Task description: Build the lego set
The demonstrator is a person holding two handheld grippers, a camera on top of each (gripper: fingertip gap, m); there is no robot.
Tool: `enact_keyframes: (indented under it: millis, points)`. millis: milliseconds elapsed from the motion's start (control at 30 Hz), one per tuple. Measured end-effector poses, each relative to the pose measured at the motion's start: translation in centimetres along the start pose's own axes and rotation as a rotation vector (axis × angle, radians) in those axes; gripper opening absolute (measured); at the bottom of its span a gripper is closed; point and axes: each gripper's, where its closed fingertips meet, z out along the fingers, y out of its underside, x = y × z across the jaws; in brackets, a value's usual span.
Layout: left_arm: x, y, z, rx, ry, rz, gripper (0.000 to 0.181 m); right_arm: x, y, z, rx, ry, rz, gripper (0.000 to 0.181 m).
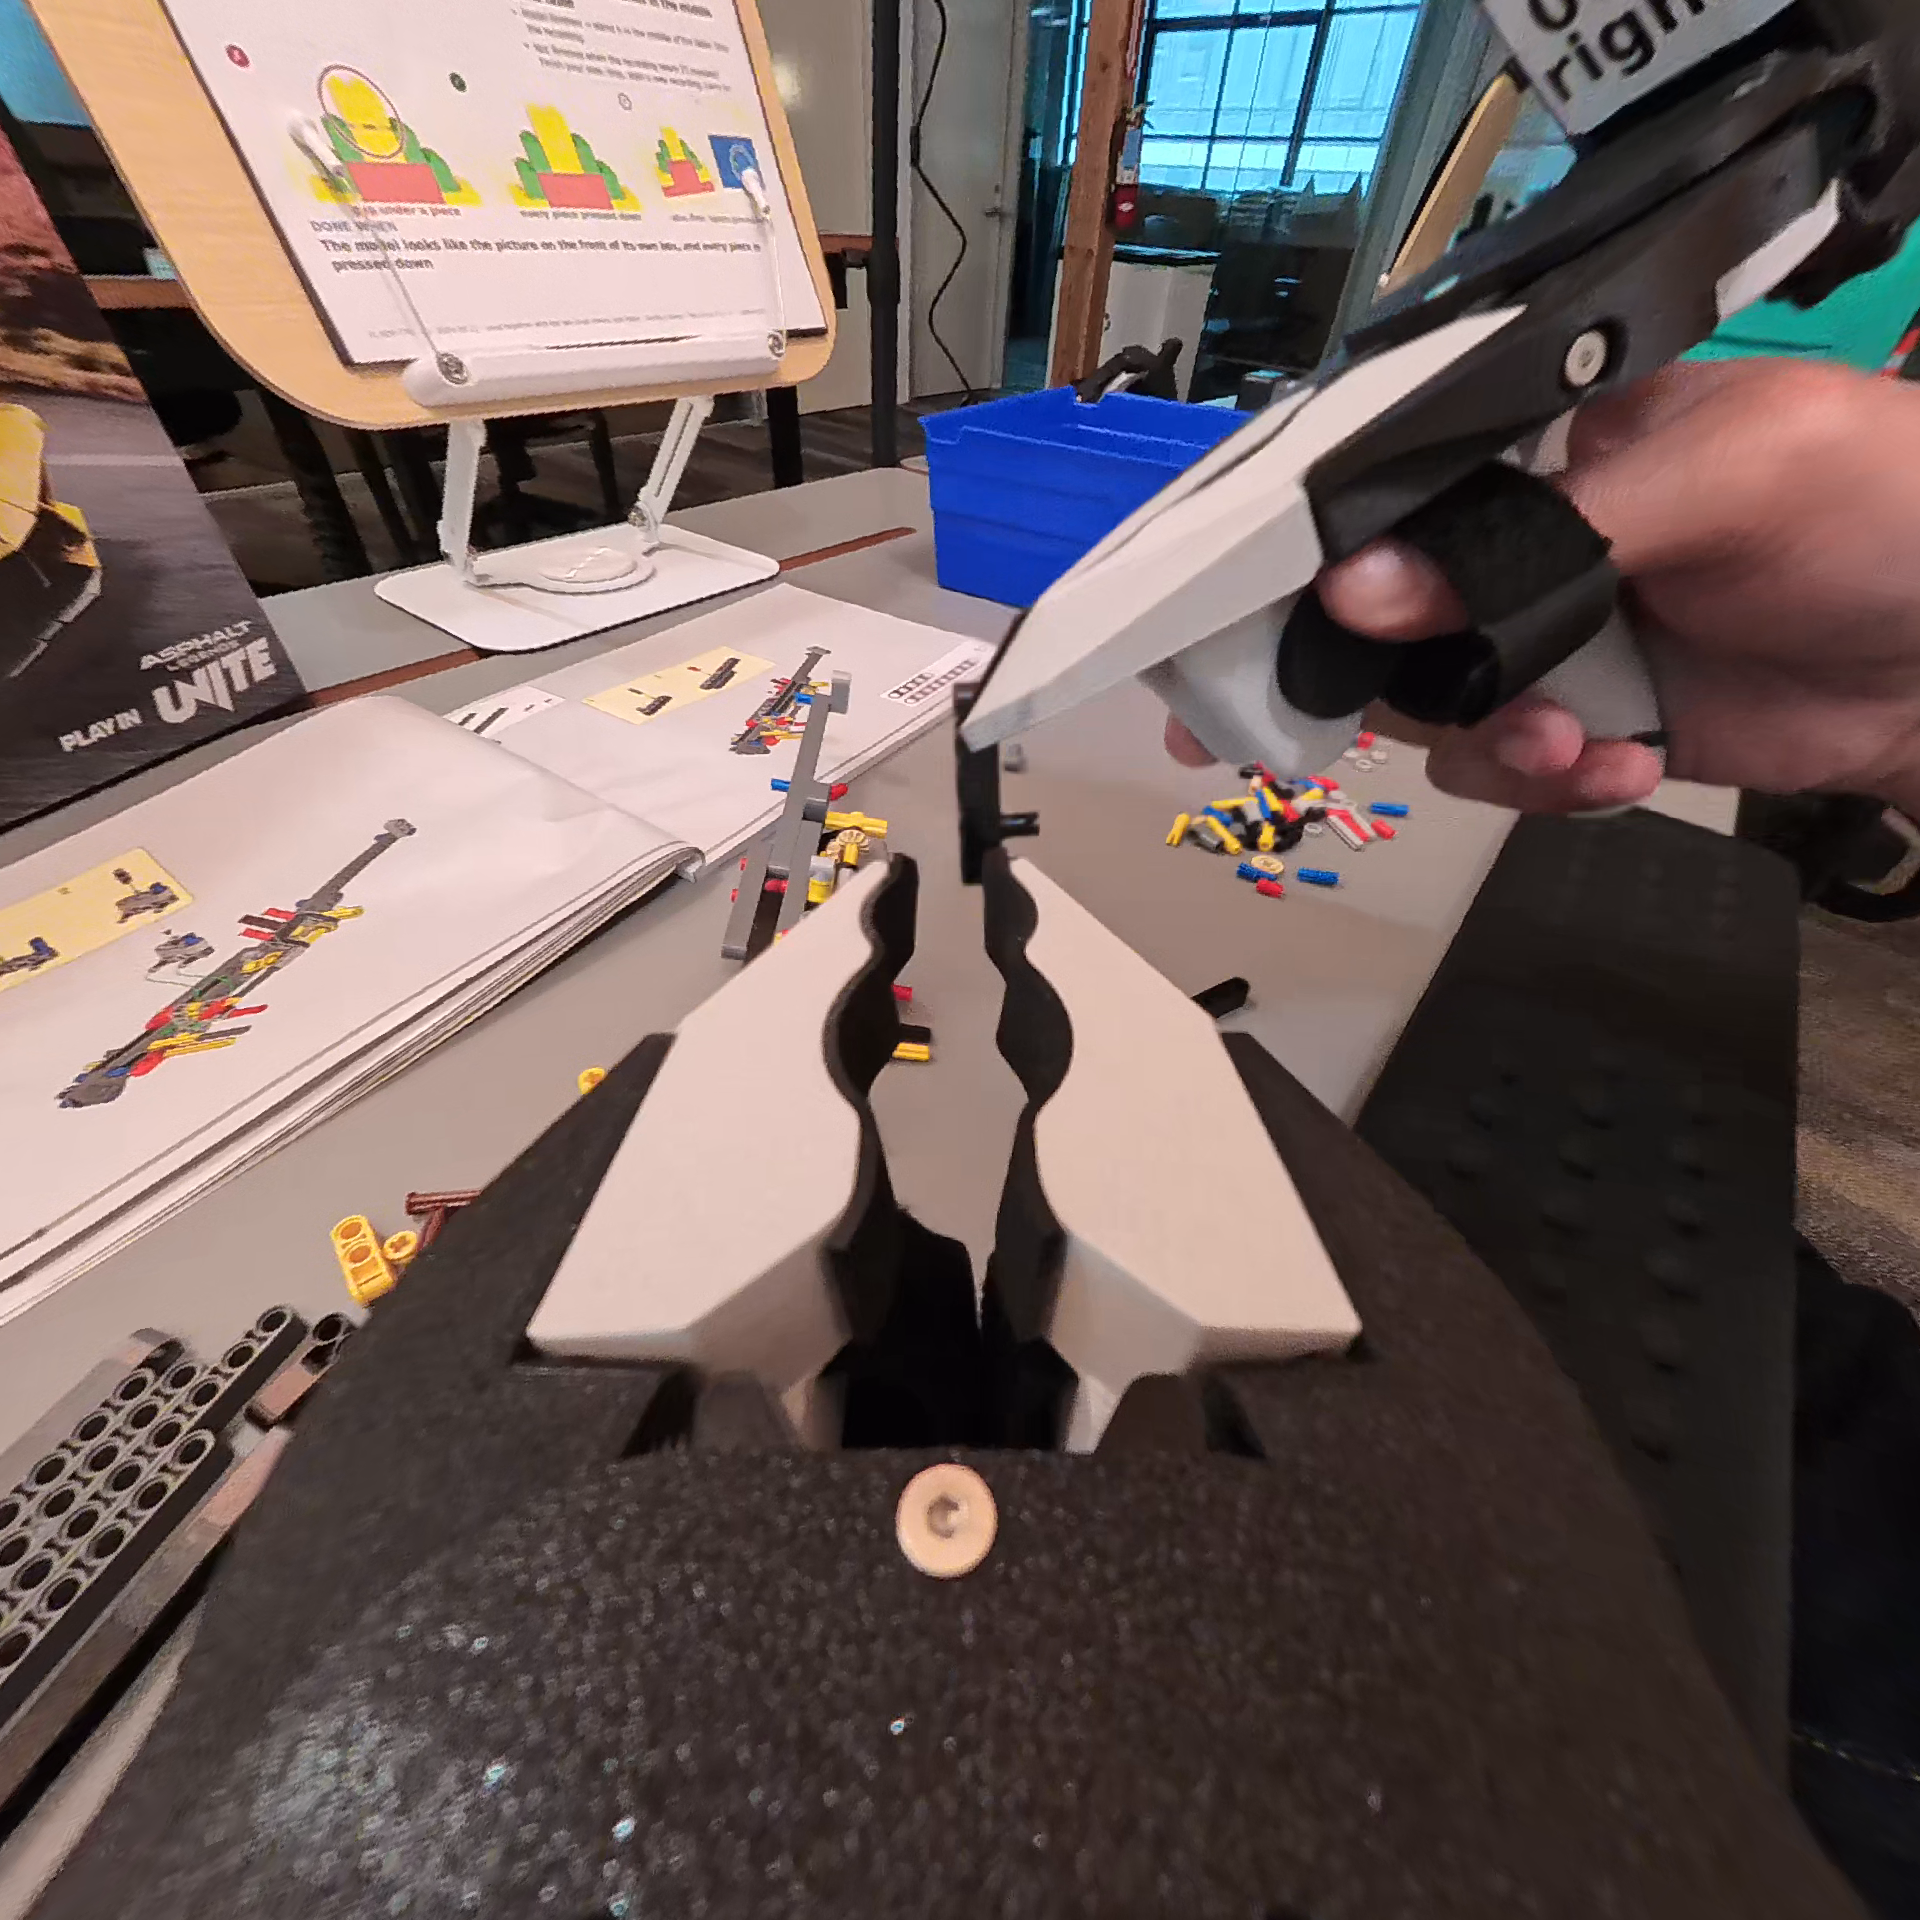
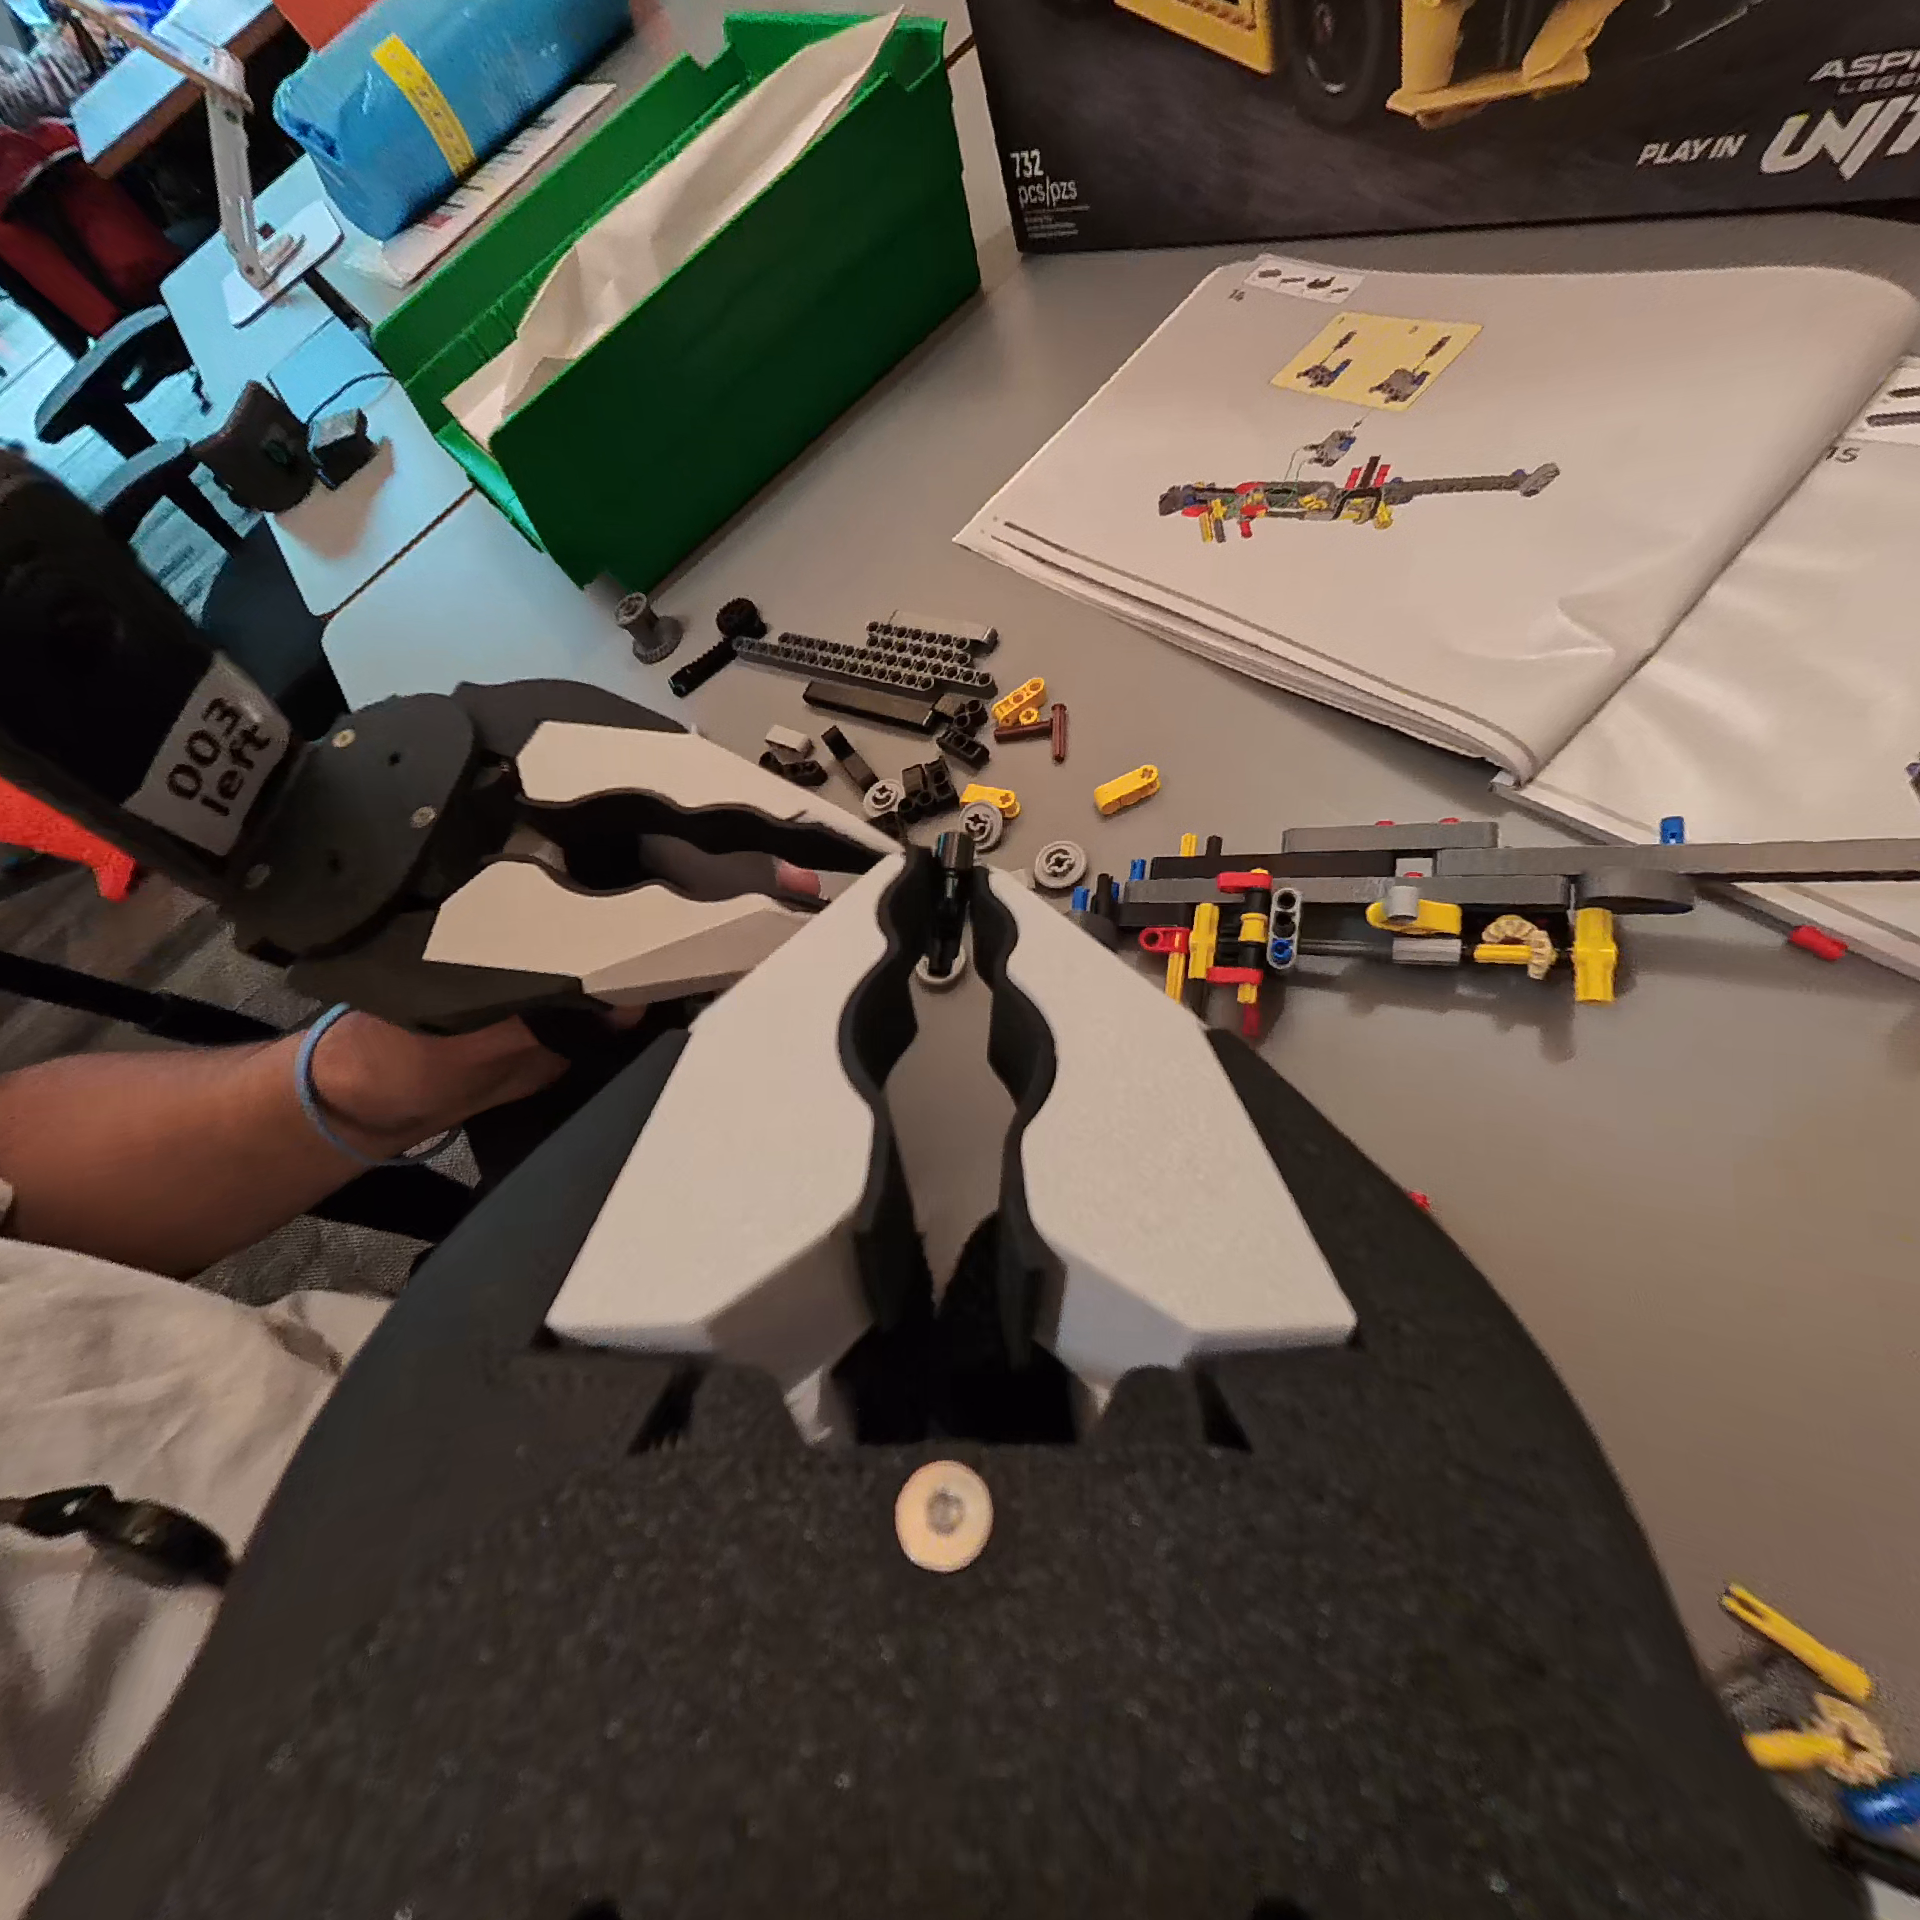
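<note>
My right gripper (image 2: pixel 951 873) is shut on a small black Technic piece (image 2: pixel 951 883) and holds it upright above the table. In the left wrist view the right gripper (image 1: pixel 977 727) comes in from the upper right, and the black piece (image 1: pixel 982 821) hangs from its tip with a black pin sticking out sideways. My left gripper (image 1: pixel 956 873) is slightly open and empty, with its tips just below and beside that piece; from the right wrist view it (image 2: pixel 862 862) reaches in from the left. The long grey partly built assembly (image 2: pixel 1403 894) lies on the table beyond, also in the left wrist view (image 1: pixel 800 821).
An open instruction booklet (image 2: pixel 1455 520) lies behind the assembly. Black beams and yellow connectors (image 2: pixel 894 665) are scattered at the left, and a pile of small coloured pins (image 1: pixel 1288 821) at the right. A green bin (image 2: pixel 707 343), blue bin (image 1: pixel 1060 488), set box (image 2: pixel 1455 104) and sheet stand (image 1: pixel 499 208) ring the table. The grippers are tip to tip, or close to it.
</note>
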Motion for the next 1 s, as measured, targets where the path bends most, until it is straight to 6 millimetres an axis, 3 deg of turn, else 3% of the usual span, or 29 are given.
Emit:
enact_keyframes:
  millis: [233, 400, 500, 700, 867, 1000]
  points:
    - [0.9, 0.6, 0.5, -0.047, -0.003, 0.091, 0.017, -2.2, -0.9, -1.0, 0.022, -0.099, -0.008, 0.006]
    - [1.1, 0.7, 0.5, -0.053, -0.014, 0.124, 0.018, -3.3, 0.1, 0.0, 0.0, -0.133, 0.001, 0.006]
    - [1.2, 0.6, 0.5, -0.052, -0.026, 0.15, 0.008, -3.1, -0.1, 0.0, 0.011, -0.129, 0.023, 0.006]
    - [0.6, 0.7, 0.1, -0.069, -0.126, 0.26, 0.006, -3.4, -0.1, 0.1, 0.03, -0.198, 0.113, 0.006]
    - [1.1, 1.0, 0.4, -0.078, -0.048, 0.177, 0.007, -3.1, 0.2, -0.1, 0.047, -0.203, 0.112, 0.006]
    - [2.8, 0.8, 0.2, -0.053, 0.173, 0.029, 0.016, -2.8, -0.1, -1.0, 0.009, -0.189, -0.088, 0.006]
